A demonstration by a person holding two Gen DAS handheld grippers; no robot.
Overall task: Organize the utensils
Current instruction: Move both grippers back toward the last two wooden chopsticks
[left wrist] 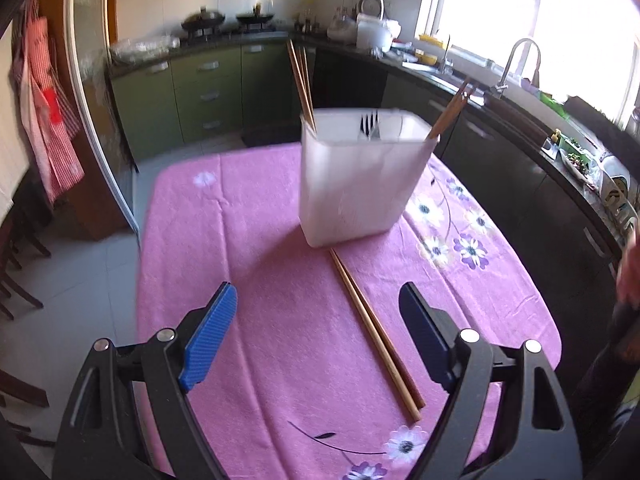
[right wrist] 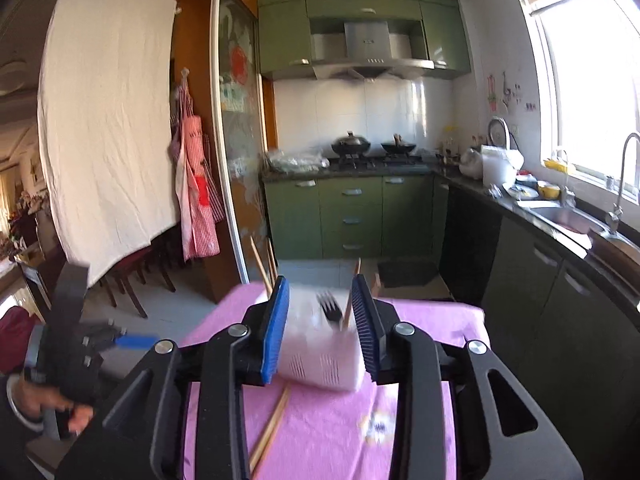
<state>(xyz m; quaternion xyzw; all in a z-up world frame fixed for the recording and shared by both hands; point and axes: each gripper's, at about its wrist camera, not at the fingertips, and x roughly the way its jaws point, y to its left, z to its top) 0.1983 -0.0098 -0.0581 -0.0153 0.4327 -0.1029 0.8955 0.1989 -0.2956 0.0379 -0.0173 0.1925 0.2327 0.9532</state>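
Observation:
A white plastic utensil holder (left wrist: 356, 180) stands on the pink flowered tablecloth (left wrist: 248, 264). It holds a dark fork (left wrist: 370, 125) and chopsticks at its left (left wrist: 301, 80) and right (left wrist: 450, 114) corners. A loose pair of chopsticks (left wrist: 376, 332) lies on the cloth in front of it, between the fingers of my open, empty left gripper (left wrist: 318, 336). In the right wrist view my right gripper (right wrist: 320, 328) is open and empty above the table, with the holder (right wrist: 320, 356) and fork (right wrist: 329, 306) seen between its fingers and the loose chopsticks (right wrist: 270, 430) below. The left gripper (right wrist: 100, 340) shows at the left there.
Green cabinets (right wrist: 352, 216) and a stove with woks (right wrist: 352, 144) stand beyond the table. A dark counter with sink and faucet (left wrist: 516, 60) runs along the right. Chairs (right wrist: 132, 276) and a red apron (right wrist: 196, 200) are at the left. The table edge falls off left onto tiled floor (left wrist: 80, 292).

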